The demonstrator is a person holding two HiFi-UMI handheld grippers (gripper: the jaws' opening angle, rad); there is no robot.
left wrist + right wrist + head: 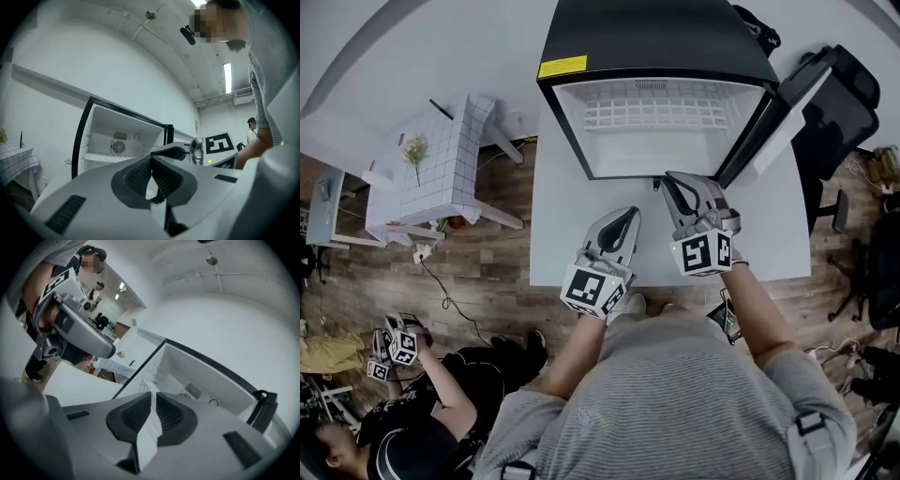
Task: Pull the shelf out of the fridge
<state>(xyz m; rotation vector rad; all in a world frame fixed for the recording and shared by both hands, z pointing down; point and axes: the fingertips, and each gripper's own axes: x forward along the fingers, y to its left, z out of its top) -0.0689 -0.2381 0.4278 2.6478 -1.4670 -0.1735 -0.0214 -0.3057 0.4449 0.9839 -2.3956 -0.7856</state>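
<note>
1. Shelf (661,110), head view: a white wire grid lying across the open fridge (656,37), seated fully inside, with its front edge set back from the mouth. The fridge stands on a white surface (567,216) with its door (773,117) swung wide to the right. The left hand-held gripper (623,220) and the right hand-held gripper (675,183) hover over the surface in front of the opening. The right one is nearer the mouth, and neither touches the shelf.

2. Left gripper view: the shelf (101,158) shows as a pale rack below the fan grille on the back wall. The left hand-held gripper (152,176) has its pads meeting at the tips, closed with nothing between them.

3. Right gripper view: the picture is tilted, and the shelf (146,384) shows just beyond the jaw tips, well apart from them. The right hand-held gripper (152,413) is all but closed, with only a thin slit between its pads, and it holds nothing.

4. Handling, as a judgement: the shelf looks light and stiff, and its thin coated wire is probably smooth enough to slip in the pads.
   - The front rail is the best place to hold it, either at the middle or with one gripper near each front corner.
   - A skewed pull may jam it on its side ledges, so it should be drawn out straight.
   - The jaws must open before either gripper can take hold.
</note>
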